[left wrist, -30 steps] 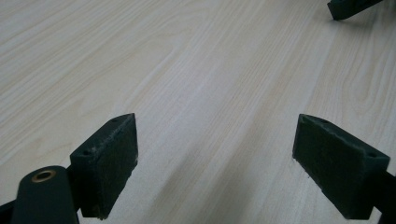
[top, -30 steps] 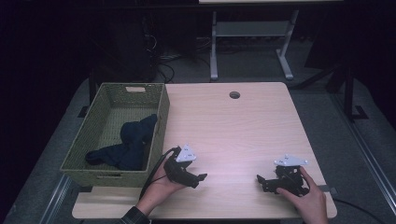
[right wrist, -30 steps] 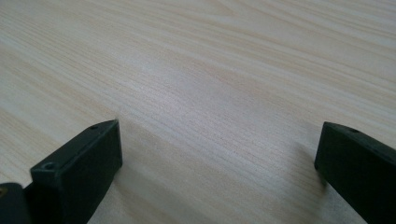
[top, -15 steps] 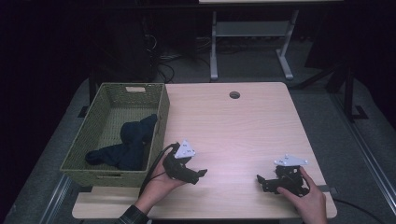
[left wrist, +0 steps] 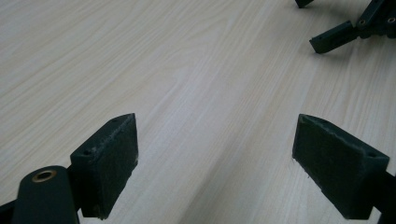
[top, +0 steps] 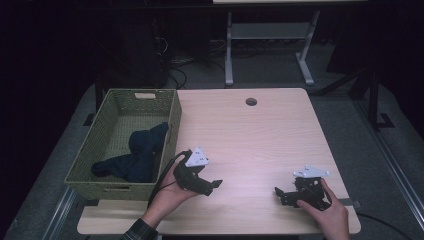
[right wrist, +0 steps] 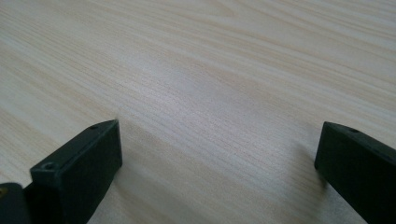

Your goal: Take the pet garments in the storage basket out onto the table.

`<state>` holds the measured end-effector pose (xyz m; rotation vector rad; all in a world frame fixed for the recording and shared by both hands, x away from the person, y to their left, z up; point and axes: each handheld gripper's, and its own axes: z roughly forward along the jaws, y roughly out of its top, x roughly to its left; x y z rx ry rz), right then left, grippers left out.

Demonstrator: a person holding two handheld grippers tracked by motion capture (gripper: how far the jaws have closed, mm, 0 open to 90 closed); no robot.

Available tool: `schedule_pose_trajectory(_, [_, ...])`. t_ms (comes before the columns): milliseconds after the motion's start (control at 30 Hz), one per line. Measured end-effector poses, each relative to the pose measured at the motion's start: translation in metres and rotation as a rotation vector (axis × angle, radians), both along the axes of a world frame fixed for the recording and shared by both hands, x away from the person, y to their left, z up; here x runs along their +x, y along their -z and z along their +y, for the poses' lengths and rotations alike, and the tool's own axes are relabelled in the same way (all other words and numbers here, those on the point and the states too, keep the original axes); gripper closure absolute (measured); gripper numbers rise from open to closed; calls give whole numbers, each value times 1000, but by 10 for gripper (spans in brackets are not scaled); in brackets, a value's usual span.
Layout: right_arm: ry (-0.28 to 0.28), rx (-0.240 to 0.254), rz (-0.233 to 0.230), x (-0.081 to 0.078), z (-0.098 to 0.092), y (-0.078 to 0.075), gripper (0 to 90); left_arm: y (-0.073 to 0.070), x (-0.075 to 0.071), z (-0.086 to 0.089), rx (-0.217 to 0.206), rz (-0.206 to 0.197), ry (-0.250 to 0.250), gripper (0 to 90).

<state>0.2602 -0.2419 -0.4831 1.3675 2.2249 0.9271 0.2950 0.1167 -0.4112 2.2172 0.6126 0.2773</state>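
A green woven basket (top: pixel 125 145) stood on the left part of the light wooden table (top: pixel 250 140), with dark navy clothing (top: pixel 135 157) heaped inside it. Just right of the basket's near corner, the left gripper (top: pixel 212 184) was held with jaws spread wide and empty. Well to the right of the basket, the right gripper (top: pixel 281 194) sat low at the table's near edge, jaws likewise spread, gripping nothing.

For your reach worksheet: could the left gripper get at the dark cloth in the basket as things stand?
Probably yes. The left gripper is open and empty beside the basket, whose top is uncovered. The dark cloth lies just over the near wall, so the gripper must lift over it.
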Motion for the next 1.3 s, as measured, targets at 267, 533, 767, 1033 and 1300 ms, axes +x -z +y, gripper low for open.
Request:
schedule_pose_trajectory(267, [0,0,0,0,0,0,4,-10,2,1,-3,0,-4,138])
schedule_pose_trajectory(533, [-1,-1,-3,0,0,0,4,-24,5,3,-39,-9,-16,139])
schedule_pose_trajectory(767, [0,-1,-3,0,0,0,4,-32,8,5,-44,-19,-16,139])
schedule_pose_trajectory(1033, [0,-1,-3,0,0,0,4,-37,13,11,-52,-28,-23,140])
schedule_pose_trajectory(1300, [0,0,-3,0,0,0,4,-47,21,16,-76,-38,-21,139])
